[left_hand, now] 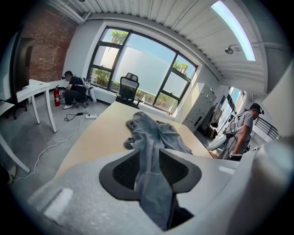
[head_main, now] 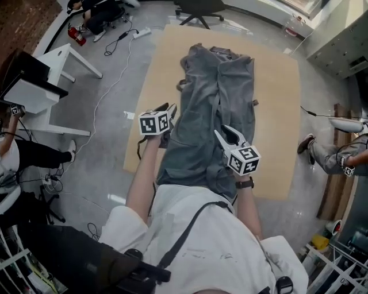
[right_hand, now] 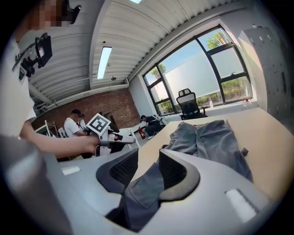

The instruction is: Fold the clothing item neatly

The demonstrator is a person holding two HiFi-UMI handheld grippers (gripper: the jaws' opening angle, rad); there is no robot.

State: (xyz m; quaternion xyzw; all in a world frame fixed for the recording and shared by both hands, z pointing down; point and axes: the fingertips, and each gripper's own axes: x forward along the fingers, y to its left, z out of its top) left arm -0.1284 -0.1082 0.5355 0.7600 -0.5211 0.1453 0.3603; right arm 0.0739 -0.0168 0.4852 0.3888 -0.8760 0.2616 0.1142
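Note:
A grey pair of trousers (head_main: pixel 214 109) lies lengthwise on the tan table (head_main: pixel 276 86), its near end bunched at the table's front edge. My left gripper (head_main: pixel 168 109) is at the garment's near left edge and is shut on a fold of the grey cloth (left_hand: pixel 154 183), which hangs between its pads (left_hand: pixel 124 170). My right gripper (head_main: pixel 226 136) is over the near right part of the garment. A strip of the same cloth (right_hand: pixel 144 183) sits pinched between its pads (right_hand: pixel 172 172). The rest of the garment (right_hand: pixel 211 137) stretches away across the table.
An office chair (head_main: pixel 198 8) stands beyond the table's far end. A white desk (head_main: pixel 52 69) and a floor cable (head_main: pixel 109 86) are to the left. One person's legs (head_main: pixel 330 155) are at the right, and another person (left_hand: pixel 73 89) crouches by the window.

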